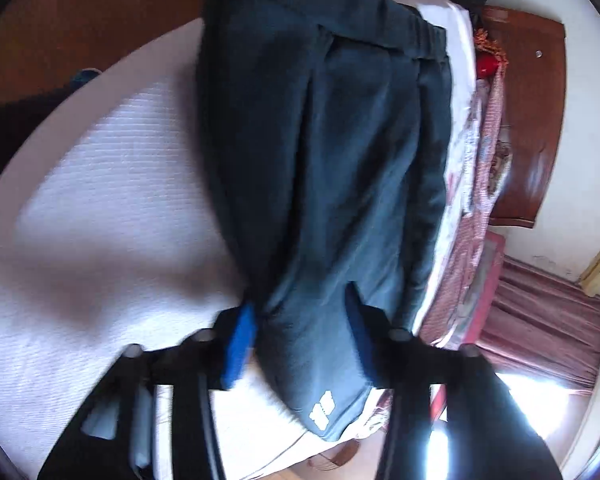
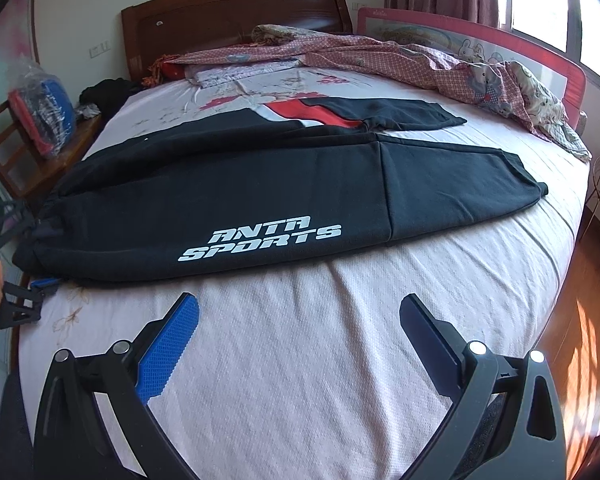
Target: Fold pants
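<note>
Black track pants point(image 2: 260, 200) with white "ANTA SPORTS" lettering lie flat across the bed, waistband at the left, legs running right. In the left wrist view the pants point(image 1: 320, 160) fill the middle. My left gripper point(image 1: 300, 312) is open, its blue pads either side of the waist end of the pants, not closed on the cloth. It also shows at the left edge of the right wrist view point(image 2: 20, 264), held by a hand. My right gripper point(image 2: 300, 308) is open and empty above the white bedspread point(image 2: 300, 380), a short way in front of the pants.
A second black garment with red and white panels point(image 2: 360, 114) lies behind the pants. A crumpled patterned quilt point(image 2: 440, 64) lies at the back right. A wooden headboard point(image 2: 236, 16), a red bed rail point(image 2: 540, 56), and a chair with bagged clothes point(image 2: 40, 116) surround the bed.
</note>
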A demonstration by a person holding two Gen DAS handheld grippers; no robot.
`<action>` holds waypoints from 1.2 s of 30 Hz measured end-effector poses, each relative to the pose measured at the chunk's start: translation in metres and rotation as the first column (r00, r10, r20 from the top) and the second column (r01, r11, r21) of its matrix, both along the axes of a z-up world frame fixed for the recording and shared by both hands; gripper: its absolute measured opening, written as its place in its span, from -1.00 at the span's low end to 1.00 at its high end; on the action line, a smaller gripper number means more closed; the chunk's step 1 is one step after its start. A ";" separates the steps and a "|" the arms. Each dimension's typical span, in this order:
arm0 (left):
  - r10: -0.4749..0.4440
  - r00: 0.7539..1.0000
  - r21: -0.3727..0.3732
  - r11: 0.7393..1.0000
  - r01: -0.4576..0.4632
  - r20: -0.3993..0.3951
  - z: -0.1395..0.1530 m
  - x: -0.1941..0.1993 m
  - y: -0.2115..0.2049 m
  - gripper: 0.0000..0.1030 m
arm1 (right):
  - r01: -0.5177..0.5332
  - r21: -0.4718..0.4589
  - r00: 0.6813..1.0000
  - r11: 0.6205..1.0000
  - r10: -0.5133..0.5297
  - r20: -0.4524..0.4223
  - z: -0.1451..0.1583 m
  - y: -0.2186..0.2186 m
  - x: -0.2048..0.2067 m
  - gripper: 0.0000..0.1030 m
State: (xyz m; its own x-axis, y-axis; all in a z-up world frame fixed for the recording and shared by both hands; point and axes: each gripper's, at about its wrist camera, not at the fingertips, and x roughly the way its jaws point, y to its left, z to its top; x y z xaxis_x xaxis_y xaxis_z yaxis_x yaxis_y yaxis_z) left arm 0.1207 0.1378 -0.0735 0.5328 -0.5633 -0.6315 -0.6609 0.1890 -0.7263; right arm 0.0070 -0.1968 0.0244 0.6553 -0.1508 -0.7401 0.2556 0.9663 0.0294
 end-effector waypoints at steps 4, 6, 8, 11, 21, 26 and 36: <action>0.033 0.999 -0.086 0.996 -0.030 0.039 -0.017 -0.004 0.008 -0.82 | 0.038 0.047 0.999 0.998 -0.038 -0.006 0.003 -0.017 -0.003 0.94; 0.032 0.997 -0.090 0.996 -0.026 0.070 -0.010 -0.009 0.007 -0.82 | 0.060 0.064 0.998 0.996 -0.060 0.001 0.006 -0.029 -0.006 0.94; 0.026 0.993 -0.101 0.995 -0.015 0.111 0.001 -0.012 0.008 -0.83 | 0.099 0.103 0.995 0.990 -0.100 0.002 0.008 -0.047 -0.008 0.94; 0.026 0.985 -0.125 0.992 -0.004 0.172 0.013 -0.018 0.007 -0.82 | 0.160 0.259 0.987 0.952 -0.157 -0.029 0.002 -0.085 -0.005 0.94; 0.003 0.974 -0.135 0.990 0.029 0.228 0.028 -0.006 0.004 -0.82 | 0.256 0.865 0.941 0.431 -0.316 -0.121 -0.057 -0.179 0.023 0.93; -0.003 0.973 -0.132 0.991 0.034 0.232 0.031 -0.003 0.002 -0.82 | 0.251 0.890 0.928 0.382 -0.355 -0.109 -0.064 -0.180 0.028 0.73; -0.015 0.971 -0.124 0.991 0.046 0.241 0.032 -0.012 0.001 -0.81 | 0.293 0.827 0.935 0.480 -0.327 -0.141 -0.069 -0.169 0.057 -0.21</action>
